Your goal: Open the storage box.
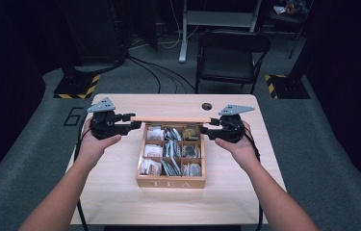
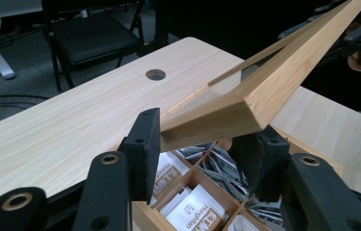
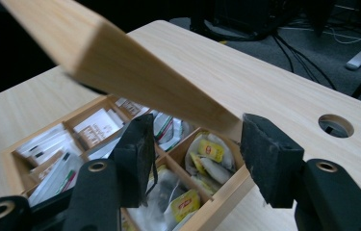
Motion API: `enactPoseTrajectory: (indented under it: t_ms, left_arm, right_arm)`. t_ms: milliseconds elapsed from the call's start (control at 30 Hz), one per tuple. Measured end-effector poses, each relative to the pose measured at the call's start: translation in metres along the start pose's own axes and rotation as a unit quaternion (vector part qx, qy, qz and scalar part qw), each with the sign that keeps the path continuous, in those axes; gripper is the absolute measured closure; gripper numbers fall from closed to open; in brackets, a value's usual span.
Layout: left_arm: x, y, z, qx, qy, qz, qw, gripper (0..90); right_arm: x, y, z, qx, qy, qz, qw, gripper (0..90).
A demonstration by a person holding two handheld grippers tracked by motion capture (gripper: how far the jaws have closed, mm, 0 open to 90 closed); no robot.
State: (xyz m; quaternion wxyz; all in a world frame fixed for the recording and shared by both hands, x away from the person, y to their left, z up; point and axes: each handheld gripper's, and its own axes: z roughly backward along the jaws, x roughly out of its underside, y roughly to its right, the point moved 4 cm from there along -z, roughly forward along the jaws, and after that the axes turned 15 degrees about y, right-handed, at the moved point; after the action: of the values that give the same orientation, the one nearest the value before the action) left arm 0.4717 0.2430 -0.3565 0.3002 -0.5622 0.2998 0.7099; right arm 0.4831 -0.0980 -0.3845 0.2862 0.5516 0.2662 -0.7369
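On the table's middle sits the tea box [image 1: 171,182]. Its lid [image 1: 171,119] stands up at the box's 12 o'clock edge. The left gripper [image 1: 131,121] and right gripper [image 1: 208,126] each pinch a lid corner. Opened or half shut, I can't tell.

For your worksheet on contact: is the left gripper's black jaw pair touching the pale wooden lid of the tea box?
Touching. In the left gripper view the left gripper has both pads against the pale wooden lid corner, no gap visible.
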Motion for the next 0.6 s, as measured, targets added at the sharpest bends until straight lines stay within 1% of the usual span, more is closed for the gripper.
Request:
enactPoseTrajectory:
  t_ms: [67, 167, 233, 400, 500, 600]
  left_arm:
    - [-0.001, -0.001, -0.001, -0.002, -0.001, -0.001, 1.0, 54.0]
    - [-0.002, -0.001, -0.001, -0.001, -0.003, 0.0, 1.0, 54.1]
    - [-0.003, -0.002, -0.001, 0.002, -0.003, -0.001, 1.0, 54.1]
    - [-0.003, -0.003, -0.002, 0.002, 0.002, 0.002, 1.0, 54.0]
    - [-0.004, -0.004, -0.003, -0.001, 0.008, 0.003, 1.0, 54.0]
    - [-0.004, -0.006, -0.003, 0.001, 0.012, 0.005, 0.9999, 53.9]
  right_arm:
    - [0.001, 0.003, -0.004, 0.006, 0.002, -0.003, 1.0, 47.2]
    - [0.003, 0.007, -0.01, 0.011, 0.001, 0.004, 0.9999, 50.1]
    - [0.004, 0.009, -0.013, 0.014, 0.001, 0.004, 0.9999, 51.8]
    - [0.004, 0.013, -0.016, 0.011, 0.011, -0.004, 0.9999, 52.0]
    - [0.003, 0.014, -0.018, 0.012, 0.016, 0.006, 0.9998, 52.0]
    - [0.003, 0.015, -0.019, 0.01, 0.016, 0.008, 0.9998, 52.6]
